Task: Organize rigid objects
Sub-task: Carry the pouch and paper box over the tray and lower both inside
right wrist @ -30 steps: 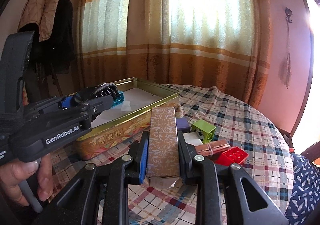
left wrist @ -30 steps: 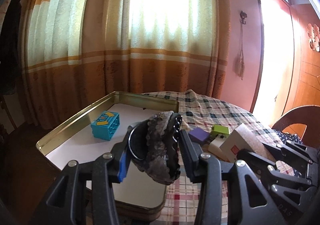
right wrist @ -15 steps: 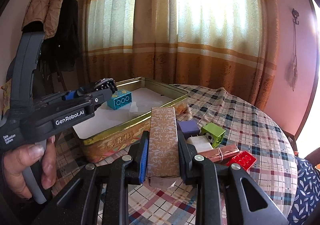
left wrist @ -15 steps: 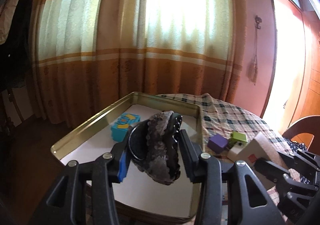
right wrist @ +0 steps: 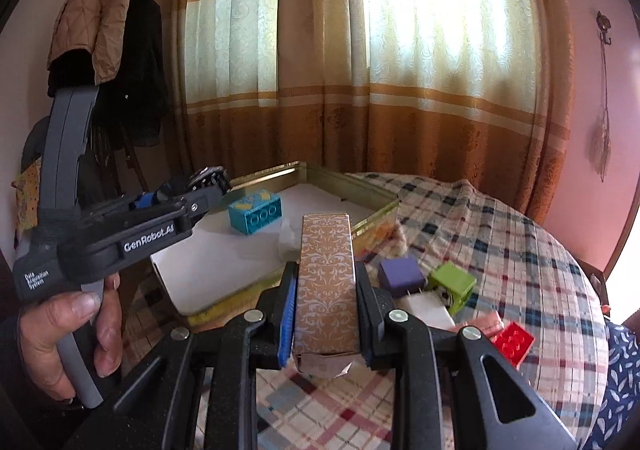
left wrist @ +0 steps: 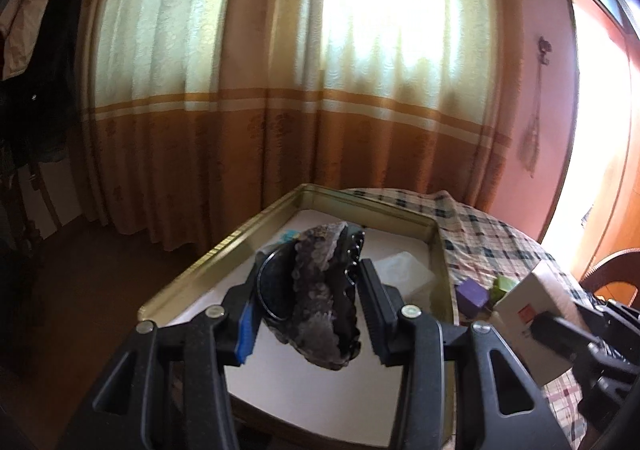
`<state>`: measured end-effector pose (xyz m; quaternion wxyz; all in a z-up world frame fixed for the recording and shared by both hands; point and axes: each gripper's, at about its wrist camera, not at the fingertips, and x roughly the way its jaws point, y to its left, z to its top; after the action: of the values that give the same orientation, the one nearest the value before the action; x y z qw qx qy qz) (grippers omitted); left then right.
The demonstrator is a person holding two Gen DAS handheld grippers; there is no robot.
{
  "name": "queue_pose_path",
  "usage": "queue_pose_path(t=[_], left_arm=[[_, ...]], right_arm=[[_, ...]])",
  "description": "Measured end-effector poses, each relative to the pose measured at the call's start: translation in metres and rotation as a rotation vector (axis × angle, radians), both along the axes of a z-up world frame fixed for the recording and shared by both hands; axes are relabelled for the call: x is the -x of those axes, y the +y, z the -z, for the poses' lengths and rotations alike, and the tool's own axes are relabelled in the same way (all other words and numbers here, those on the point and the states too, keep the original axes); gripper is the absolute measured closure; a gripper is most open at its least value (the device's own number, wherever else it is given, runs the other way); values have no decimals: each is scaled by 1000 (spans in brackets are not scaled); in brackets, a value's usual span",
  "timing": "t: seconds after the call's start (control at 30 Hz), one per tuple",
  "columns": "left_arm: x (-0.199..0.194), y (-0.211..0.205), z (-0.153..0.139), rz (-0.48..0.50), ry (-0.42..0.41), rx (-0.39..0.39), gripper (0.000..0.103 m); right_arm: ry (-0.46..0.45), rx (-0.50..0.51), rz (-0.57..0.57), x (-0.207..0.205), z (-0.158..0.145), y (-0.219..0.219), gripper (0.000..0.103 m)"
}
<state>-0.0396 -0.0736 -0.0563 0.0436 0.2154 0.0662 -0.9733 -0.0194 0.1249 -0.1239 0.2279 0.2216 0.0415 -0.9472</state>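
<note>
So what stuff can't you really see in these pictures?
- Left wrist view: the teal block is almost all hidden behind the grey lumpy thing in the left tool.
- Left wrist view: the green block is half covered by the patterned box.
- Right wrist view: the white block and pink piece are partly hidden by the right tool.
- Both views: the window is glare.

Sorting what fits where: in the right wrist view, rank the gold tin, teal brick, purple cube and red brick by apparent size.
1. Gold tin, by far.
2. Teal brick.
3. Purple cube and red brick: they look alike, and the red brick is partly hidden behind the gripper, so no ranking.
</note>
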Motion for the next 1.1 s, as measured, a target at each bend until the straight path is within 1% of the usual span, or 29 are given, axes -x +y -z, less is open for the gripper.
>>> queue_pose_path(t=[0.17, 0.27, 0.4, 0.53, 0.63, 0.77, 0.93, 1.0, 1.03, 1.07, 1.1], left_arm=[[10, -20, 0, -35, -42, -12, 59], [16, -30, 2, -56, -77, -16, 59], [26, -35, 6, -60, -128, -22, 59], [33, -32, 9, -53, -164, 9, 59], [37, -33, 11, -53, -184, 9, 59], [41, -36, 11, -63, -200, 14, 59], [51, -36, 13, -60, -233, 44, 59], [51, -38, 16, -66, -243, 45, 57], [51, -39, 16, -73, -243, 41, 56], [50, -40, 15, -80, -238, 37, 51], [48, -41, 13, -88, -232, 32, 46]], right_arm=[[-12, 14, -19, 16, -8, -15, 75], [-42, 17, -41, 30, -7, -29, 75], [-81, 6, -71, 50, -2, -49, 75], [-102, -18, -96, 62, 3, -66, 75], [-124, -15, -105, 68, 6, -73, 75], [-129, -32, -111, 73, 9, -80, 75], [-142, -44, -119, 82, 12, -90, 75], [-164, -46, -139, 85, 14, -94, 75], [-165, -46, -144, 83, 14, -95, 74], [-164, -51, -144, 81, 15, -97, 71], [-165, -51, -144, 80, 15, -96, 60]])
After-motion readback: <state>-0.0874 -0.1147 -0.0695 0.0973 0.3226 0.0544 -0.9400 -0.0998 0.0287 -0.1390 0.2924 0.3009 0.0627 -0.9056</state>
